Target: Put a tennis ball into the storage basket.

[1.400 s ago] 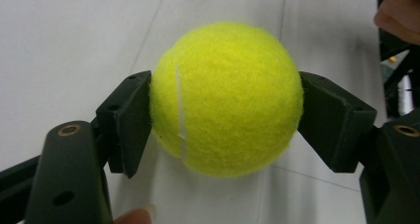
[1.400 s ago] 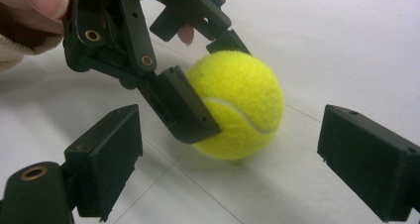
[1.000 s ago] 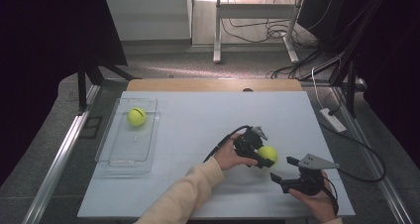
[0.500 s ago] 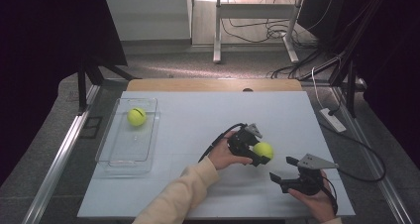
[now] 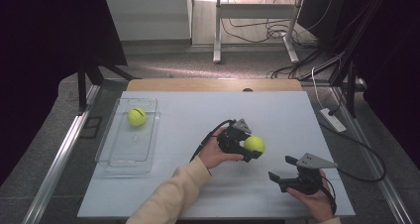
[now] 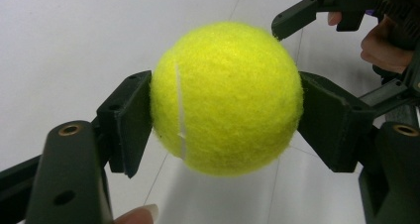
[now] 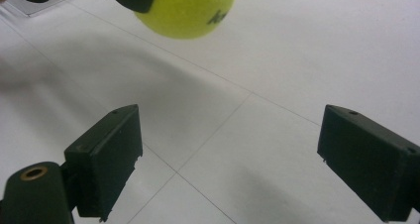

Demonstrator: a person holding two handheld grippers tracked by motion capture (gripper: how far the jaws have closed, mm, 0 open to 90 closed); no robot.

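Now | left tongs (image 6: 225, 115) clamp tennis ball (image 6: 227, 97), seemingly lifted | right tongs (image 7: 237, 159) agape

The tennis ball (image 6: 227, 97) clamped in the left gripper (image 6: 225, 110) has a fuzzy yellow felt nap with a smooth pale seam (a dark printed mark shows on it in the right gripper view). Both grippers' jaws look like matt black hard plastic, with brass-coloured inserts. The right gripper (image 7: 233, 159) carries a dull grey plate. The table (image 5: 277, 115) is smooth, matt, pale sheet with fine seams. The tray (image 5: 115, 157) is clear, glossy plastic, holding a second felt ball (image 5: 136, 117). The sleeve (image 5: 168, 199) is soft, cream cloth.
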